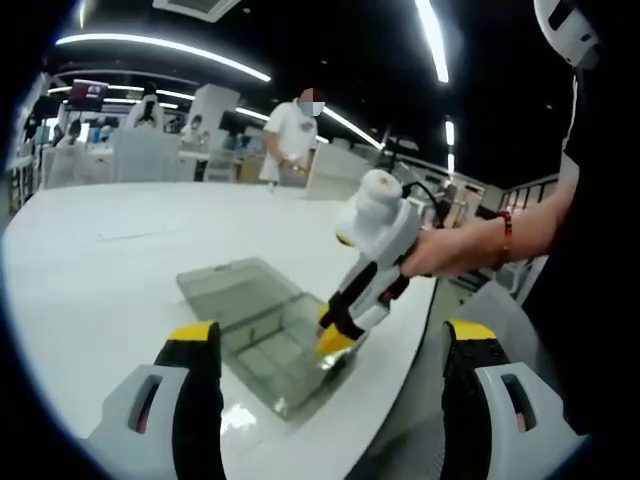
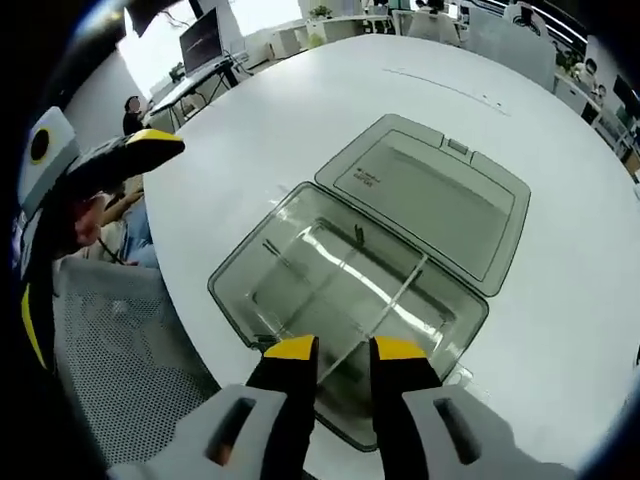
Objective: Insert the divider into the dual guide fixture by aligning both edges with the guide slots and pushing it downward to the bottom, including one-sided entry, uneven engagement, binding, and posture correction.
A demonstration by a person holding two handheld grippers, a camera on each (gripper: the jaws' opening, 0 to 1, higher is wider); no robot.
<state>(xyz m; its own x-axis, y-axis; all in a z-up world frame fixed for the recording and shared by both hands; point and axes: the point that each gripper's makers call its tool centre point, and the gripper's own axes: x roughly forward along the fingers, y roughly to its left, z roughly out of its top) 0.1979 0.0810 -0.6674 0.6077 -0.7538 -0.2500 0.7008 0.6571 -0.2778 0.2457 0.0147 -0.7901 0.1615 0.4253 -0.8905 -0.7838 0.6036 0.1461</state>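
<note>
Nearby, hinged lid (image 2: 430, 195) lying open beside box (image 2: 300, 270), white table (image 2: 300, 110)

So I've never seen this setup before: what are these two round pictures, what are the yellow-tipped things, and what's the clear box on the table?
No robot arm here: a person holds a two-jaw gripper in each hand, each carrying a fisheye camera. In the left gripper view, the wide-apart yellow-tipped jaws at the bottom are the left gripper; the white tool held by the hand is the right gripper, reaching into the clear plastic box on the white table. The right gripper view looks down its own nearly closed jaws at the box with its lid open and a clear divider inside. Whether the jaws pinch the divider's edge, I can't tell.
</note>
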